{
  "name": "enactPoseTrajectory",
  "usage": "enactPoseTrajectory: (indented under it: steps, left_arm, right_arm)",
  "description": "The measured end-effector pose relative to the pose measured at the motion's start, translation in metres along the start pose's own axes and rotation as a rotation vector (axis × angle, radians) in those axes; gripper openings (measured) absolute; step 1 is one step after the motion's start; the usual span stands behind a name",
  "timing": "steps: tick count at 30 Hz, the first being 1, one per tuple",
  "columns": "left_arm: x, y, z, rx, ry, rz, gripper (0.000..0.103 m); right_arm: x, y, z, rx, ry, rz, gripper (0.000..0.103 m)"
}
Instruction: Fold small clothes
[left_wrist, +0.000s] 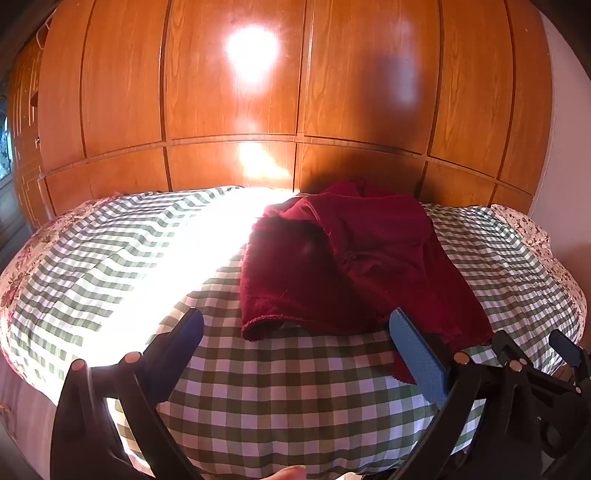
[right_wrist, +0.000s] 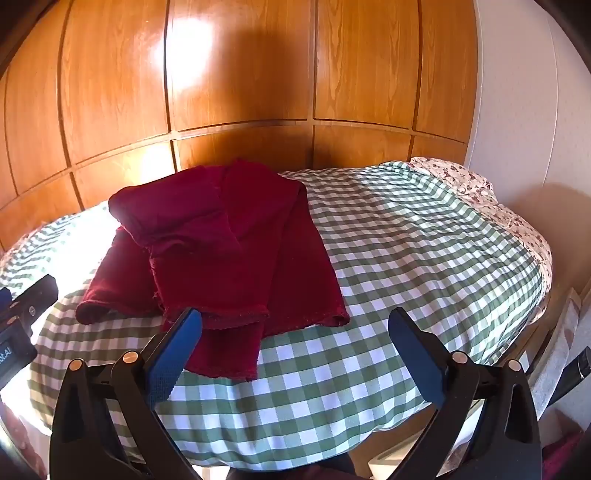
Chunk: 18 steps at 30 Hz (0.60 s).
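Observation:
A dark red garment (left_wrist: 354, 258) lies crumpled and partly folded over itself on a green-and-white checked bedcover (left_wrist: 280, 387). It also shows in the right wrist view (right_wrist: 221, 251), with a hem edge trailing toward me. My left gripper (left_wrist: 295, 325) is open and empty, hovering just in front of the garment's near hem. My right gripper (right_wrist: 294, 325) is open and empty, its left finger (right_wrist: 177, 347) over the garment's trailing edge. The right gripper also shows at the right edge of the left wrist view (left_wrist: 532, 365).
A wooden panelled wardrobe (left_wrist: 236, 92) stands right behind the bed. Bright sunlight washes out the bedcover's left part (left_wrist: 177, 251). A floral sheet edge (right_wrist: 480, 192) and a white wall (right_wrist: 535, 129) are on the right. The left gripper's body (right_wrist: 22, 321) sits at the left.

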<state>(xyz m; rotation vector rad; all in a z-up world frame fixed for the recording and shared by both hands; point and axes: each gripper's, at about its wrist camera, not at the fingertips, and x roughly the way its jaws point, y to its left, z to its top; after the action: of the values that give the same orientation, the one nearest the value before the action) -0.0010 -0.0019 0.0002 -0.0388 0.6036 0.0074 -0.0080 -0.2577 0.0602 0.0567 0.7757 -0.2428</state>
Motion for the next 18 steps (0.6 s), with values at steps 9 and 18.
enactPoseTrajectory:
  steps: [9, 18]
  left_arm:
    - [0.003, 0.003, -0.001, 0.004, 0.005, -0.018, 0.100]
    - [0.007, 0.003, -0.002, 0.005, 0.019, -0.024, 0.100]
  right_arm:
    - [0.001, 0.000, 0.000, -0.004, 0.013, -0.002, 0.100]
    - [0.011, 0.001, -0.004, -0.014, 0.038, -0.020, 0.100]
